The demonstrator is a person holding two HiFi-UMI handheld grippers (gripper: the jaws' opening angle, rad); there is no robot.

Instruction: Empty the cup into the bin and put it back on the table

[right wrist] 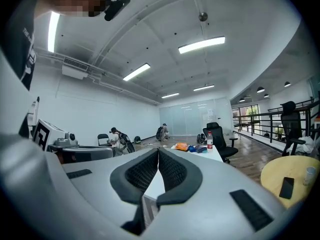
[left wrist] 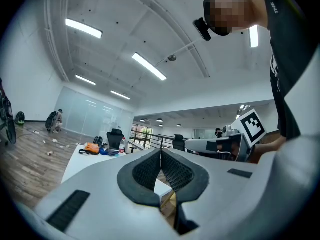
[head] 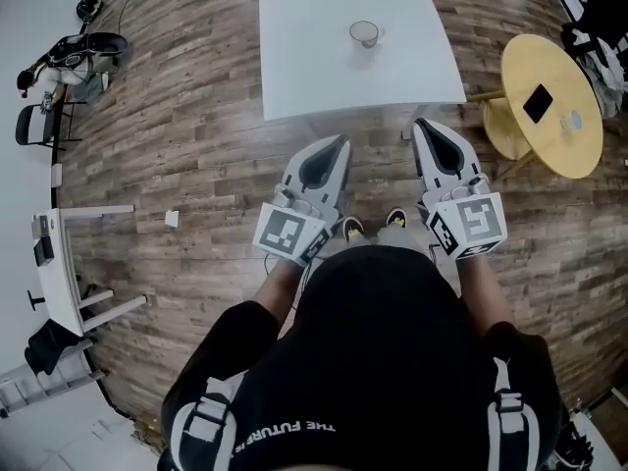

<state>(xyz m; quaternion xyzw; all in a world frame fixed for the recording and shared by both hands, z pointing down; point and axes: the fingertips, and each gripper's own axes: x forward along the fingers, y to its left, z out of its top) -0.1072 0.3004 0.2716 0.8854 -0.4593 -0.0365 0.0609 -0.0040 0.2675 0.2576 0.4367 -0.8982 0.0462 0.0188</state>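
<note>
**Inspector:** State of the two tools?

**Assistant:** Left gripper (left wrist: 161, 153): jaws fully together, the ribbed black pads meeting along one seam with nothing between them. Right gripper (right wrist: 158, 153): the same, pad against pad, empty. Both are smooth grey moulded shells tapering to a point, and both are held level.

**Inspector:** Location of the cup?

**Assistant:** The cup (head: 364, 33) is small, round-rimmed and pale, seemingly translucent. It stands on the white table (head: 314, 77), a flat matte rectangular top, right of that top's middle. It is well apart from both grippers, whose tips sit just short of the table's near edge. Its contents cannot be made out.

**Inspector:** Surroundings?

**Assistant:** Plank floor (head: 186, 116) of brown, streaked wood grain. To the right, a round yellow side table (head: 564, 150) bears a flat black phone (head: 538, 102).
</note>
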